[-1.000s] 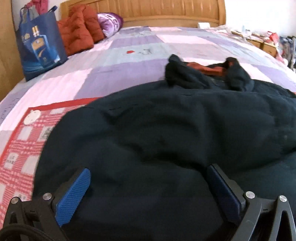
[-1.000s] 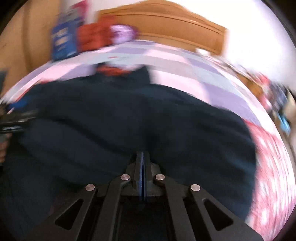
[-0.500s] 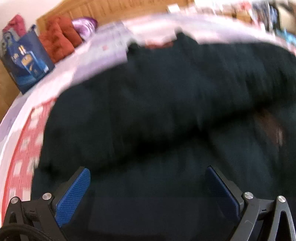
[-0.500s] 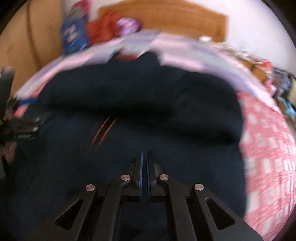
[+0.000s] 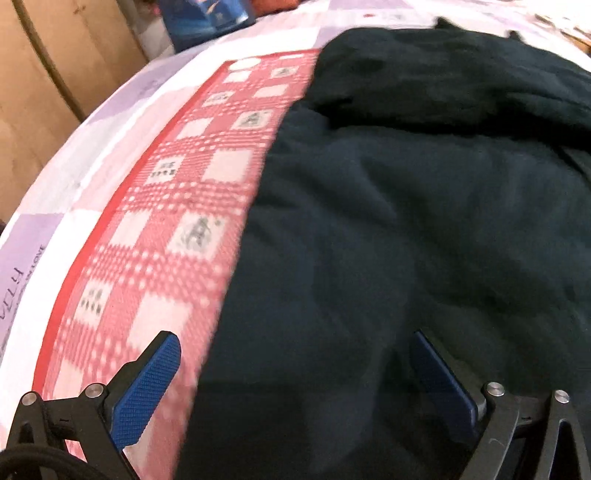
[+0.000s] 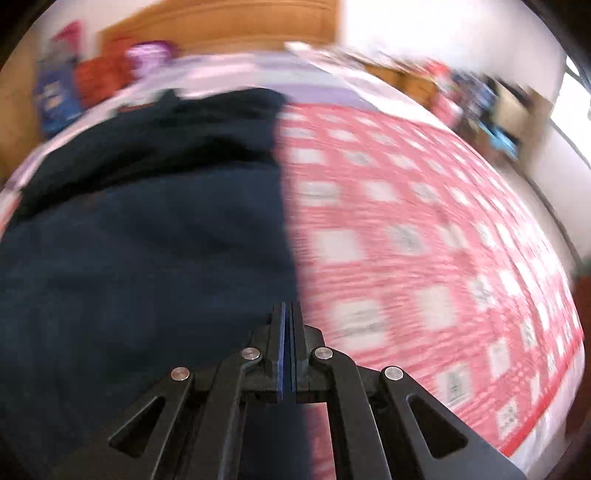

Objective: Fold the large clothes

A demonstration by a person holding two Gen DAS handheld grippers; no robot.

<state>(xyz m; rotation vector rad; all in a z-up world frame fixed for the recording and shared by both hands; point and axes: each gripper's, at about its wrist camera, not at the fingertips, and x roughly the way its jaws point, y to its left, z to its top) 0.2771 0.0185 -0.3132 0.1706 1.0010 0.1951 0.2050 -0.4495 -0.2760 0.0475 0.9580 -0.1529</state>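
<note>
The left tool (image 5: 291, 373) is spread wide, blue pads apart, nothing pinched; the garment (image 5: 406, 221), a large dark piece, lies beneath and ahead of it, filling the view from 6 o'clock up to 1 o'clock. The left pad (image 5: 147, 391) hangs over the red checked cloth (image 5: 192, 206), the right pad over the dark fabric. The right tool (image 6: 287, 314) is pressed together with nothing visible between its pads; its tip sits at the garment's (image 6: 147, 240) right edge, the garment spreading toward 10 o'clock and the checked cloth (image 6: 406, 221) toward 2 o'clock. Both tools tilt steeply down at the bed (image 5: 92, 155). The right view is smeared, so the headboard (image 6: 221, 22) and clutter at 12 to 2 o'clock are unreadable. A blue bag (image 5: 207, 18) is cut off at 11 o'clock.
</note>
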